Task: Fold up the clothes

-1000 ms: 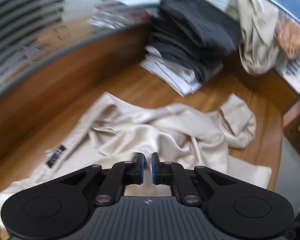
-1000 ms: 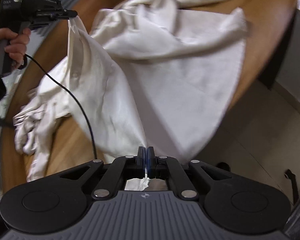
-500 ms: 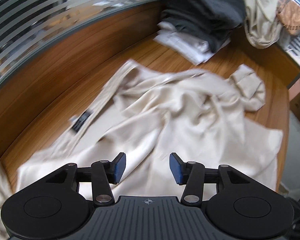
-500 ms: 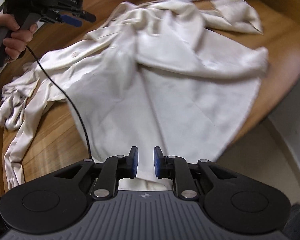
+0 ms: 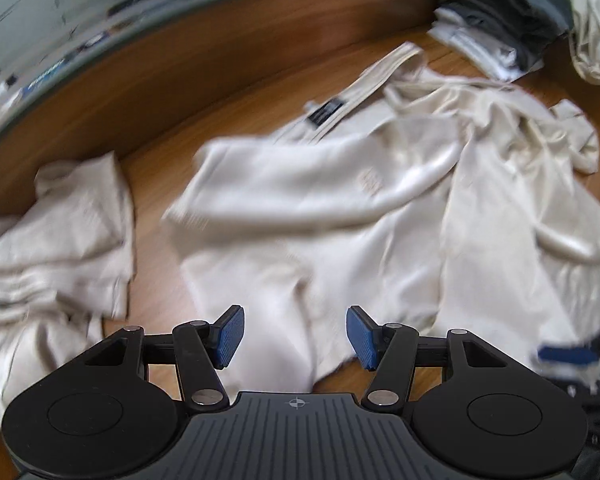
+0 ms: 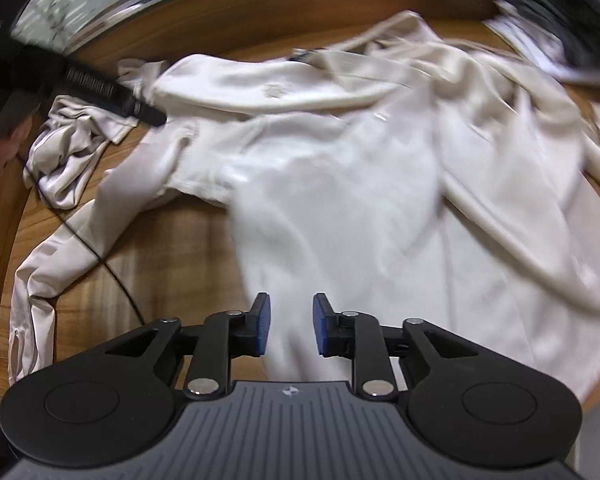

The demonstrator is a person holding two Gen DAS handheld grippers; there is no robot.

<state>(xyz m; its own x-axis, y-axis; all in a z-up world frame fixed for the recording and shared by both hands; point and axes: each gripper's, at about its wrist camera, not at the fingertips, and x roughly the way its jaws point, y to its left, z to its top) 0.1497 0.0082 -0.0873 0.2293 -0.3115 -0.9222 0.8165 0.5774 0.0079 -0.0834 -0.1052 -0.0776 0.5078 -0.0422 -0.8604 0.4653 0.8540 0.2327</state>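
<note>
A cream shirt (image 5: 380,216) is lying crumpled across the wooden worktop (image 5: 228,92), its collar band with a dark label (image 5: 326,112) pointing toward the raised wooden back edge. One sleeve (image 6: 60,256) is trailing off to the left in the right wrist view, running down along the worktop's near edge, and the shirt's hem is reaching toward the camera there.

The left gripper (image 5: 295,334) is hovering just above the near part of the shirt with its blue-padded fingers (image 5: 230,334) spread wide apart and nothing between them. The right gripper (image 6: 288,326) is also hanging over the cloth, its fingers (image 6: 262,326) parted by a narrower gap, gripping nothing; cream fabric is showing through the gap beneath them.

In the right wrist view the left gripper is appearing as a dark blurred body at the upper left, its tip just beside the shirt's shoulder fold, with a black cable (image 6: 112,272) running down from it across the sleeve and the bare wood.

To the left of the shirt another bundle of cream cloth (image 5: 56,240) is sitting bunched up, apart from the main body. At the far right corner a stack of folded clothes (image 5: 496,24), dark ones over white, is resting on the worktop, with a beige garment (image 5: 592,28) draped just beside it.

Both views are motion-blurred.
</note>
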